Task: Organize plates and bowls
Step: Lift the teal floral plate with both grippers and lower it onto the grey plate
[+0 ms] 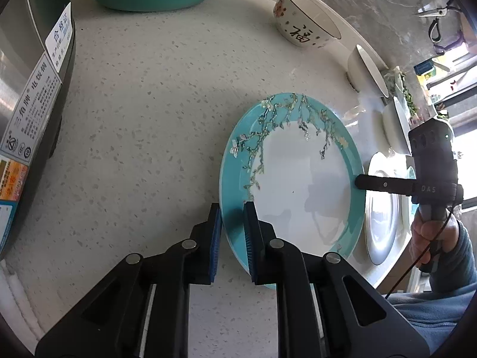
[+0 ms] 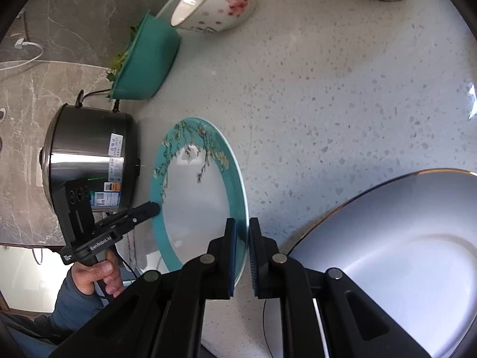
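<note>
A teal-rimmed plate (image 1: 292,185) with a blossom-branch pattern and white centre sits over the speckled counter, and both grippers grip it at opposite edges. My left gripper (image 1: 232,211) is shut on its near-left rim, blue pads on either side of the edge. The right gripper (image 1: 360,182) bites the far-right rim there. In the right wrist view my right gripper (image 2: 242,226) is shut on the same plate (image 2: 196,205), and the left gripper (image 2: 149,208) clamps its opposite edge. A white gold-rimmed plate (image 2: 402,238) lies just right of it. A flowered bowl (image 1: 304,21) and a white bowl (image 1: 366,71) stand behind.
A steel rice cooker (image 1: 29,104) stands at the left, close to the teal plate. A teal basin (image 2: 146,65) holding greens sits by the marble wall. Another white dish (image 1: 396,122) stands at the right. A person's hand and blue sleeve (image 1: 432,238) hold the right gripper.
</note>
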`<state>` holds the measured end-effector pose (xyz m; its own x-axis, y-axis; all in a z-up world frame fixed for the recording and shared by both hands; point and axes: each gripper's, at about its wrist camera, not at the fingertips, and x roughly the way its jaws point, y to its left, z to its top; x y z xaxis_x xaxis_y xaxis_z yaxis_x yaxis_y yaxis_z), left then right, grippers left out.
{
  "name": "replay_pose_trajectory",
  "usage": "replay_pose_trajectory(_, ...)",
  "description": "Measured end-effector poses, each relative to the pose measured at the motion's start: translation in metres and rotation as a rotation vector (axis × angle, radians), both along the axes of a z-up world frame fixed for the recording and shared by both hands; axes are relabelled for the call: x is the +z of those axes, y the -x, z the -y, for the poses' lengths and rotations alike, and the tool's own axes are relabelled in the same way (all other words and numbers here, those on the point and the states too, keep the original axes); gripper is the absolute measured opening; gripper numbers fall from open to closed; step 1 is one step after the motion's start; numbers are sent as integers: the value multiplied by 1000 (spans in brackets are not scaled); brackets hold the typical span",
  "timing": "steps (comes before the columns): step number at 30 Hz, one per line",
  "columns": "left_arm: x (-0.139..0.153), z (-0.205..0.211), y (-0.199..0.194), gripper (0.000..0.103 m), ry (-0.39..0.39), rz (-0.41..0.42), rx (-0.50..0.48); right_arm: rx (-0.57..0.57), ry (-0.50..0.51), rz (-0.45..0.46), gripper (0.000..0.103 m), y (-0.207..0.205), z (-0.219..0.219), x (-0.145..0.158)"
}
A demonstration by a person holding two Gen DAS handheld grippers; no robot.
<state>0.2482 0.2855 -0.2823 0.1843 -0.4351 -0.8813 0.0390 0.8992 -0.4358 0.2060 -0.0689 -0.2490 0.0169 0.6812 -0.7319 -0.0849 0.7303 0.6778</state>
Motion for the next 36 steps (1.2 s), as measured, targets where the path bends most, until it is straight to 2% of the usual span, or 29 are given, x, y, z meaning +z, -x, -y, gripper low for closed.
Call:
replay_pose_trajectory(7, 22, 3, -3, 12, 4, 45, -11, -20, -9, 29, 12, 3, 5, 16)
replay_pose_trajectory(13, 58, 13, -6, 12, 7, 92, -44, -53, -23, 64, 11, 10, 16, 41)
replay_pose_trajectory(19, 105, 41, -12, 12, 28, 153, -111, -115, -25, 110, 11, 24, 47, 76)
replay_pose_trajectory(24, 129, 83, -15, 12, 58, 187, -192, -193, -20, 154, 11, 43, 83, 101)
replay_pose_trajectory(29, 128, 141, -14, 12, 76, 172, -292, -301, -6, 170, 11, 70, 131, 107)
replay_pose_trajectory(32, 117, 174, -12, 12, 56, 159, -352, -364, 7, 153, 12, 84, 155, 96)
replay_pose_trajectory(36, 87, 207, -10, 13, 30, 118, -405, -427, 18, 124, 11, 99, 176, 72)
